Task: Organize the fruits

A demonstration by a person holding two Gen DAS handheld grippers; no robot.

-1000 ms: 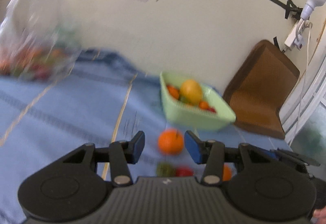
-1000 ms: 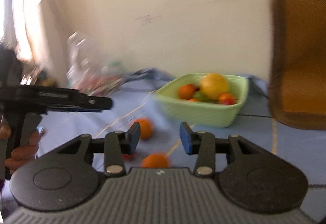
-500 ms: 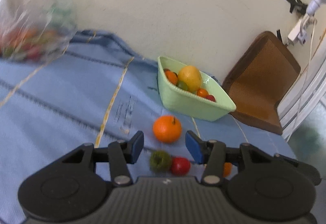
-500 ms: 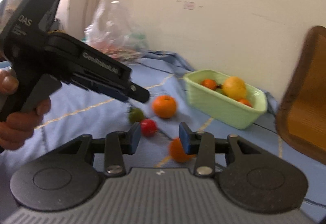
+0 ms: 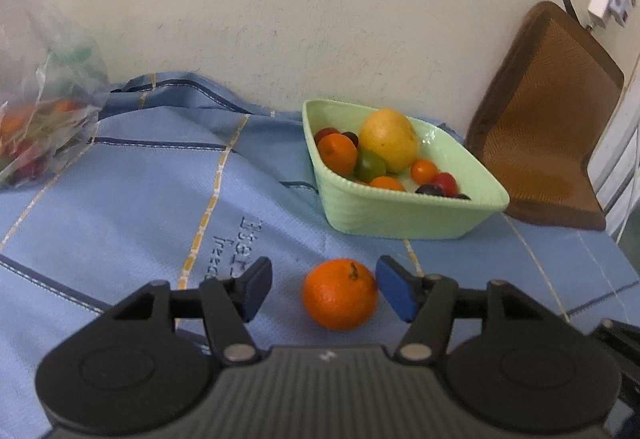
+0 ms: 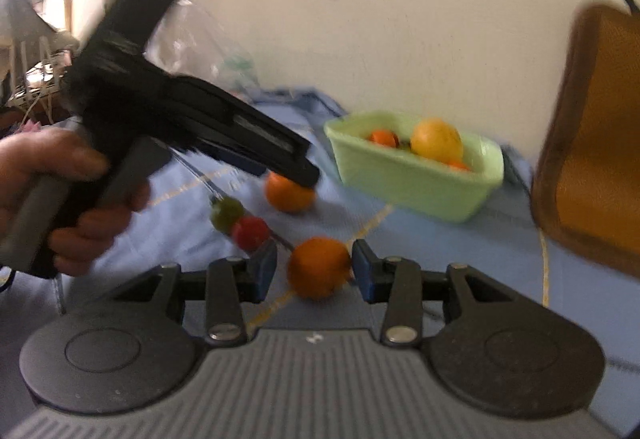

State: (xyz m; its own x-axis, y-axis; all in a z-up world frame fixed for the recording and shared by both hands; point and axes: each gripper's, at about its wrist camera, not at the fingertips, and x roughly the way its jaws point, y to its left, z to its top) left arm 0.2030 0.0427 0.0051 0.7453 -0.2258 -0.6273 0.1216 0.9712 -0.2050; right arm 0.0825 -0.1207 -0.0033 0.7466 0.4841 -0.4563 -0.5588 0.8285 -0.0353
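Two jaws of our left gripper [image 5: 322,289] are opening around, not touching, the round orange tangerine [image 5: 340,294], stem pointing up; our right gripper's [image 6: 314,269] grasp we cannot tell.

Dark blue lettering is printed on the light blue woven cloth with yellow and navy stripes [image 5: 120,207], seen sideways in the left wrist view. Only fragments resembling "Inter" and "freed" can be made out; the rest is hidden.

2 low wrist views, close over cloth [image 5: 120,199], both facing basket [image 5: 400,215] by wall
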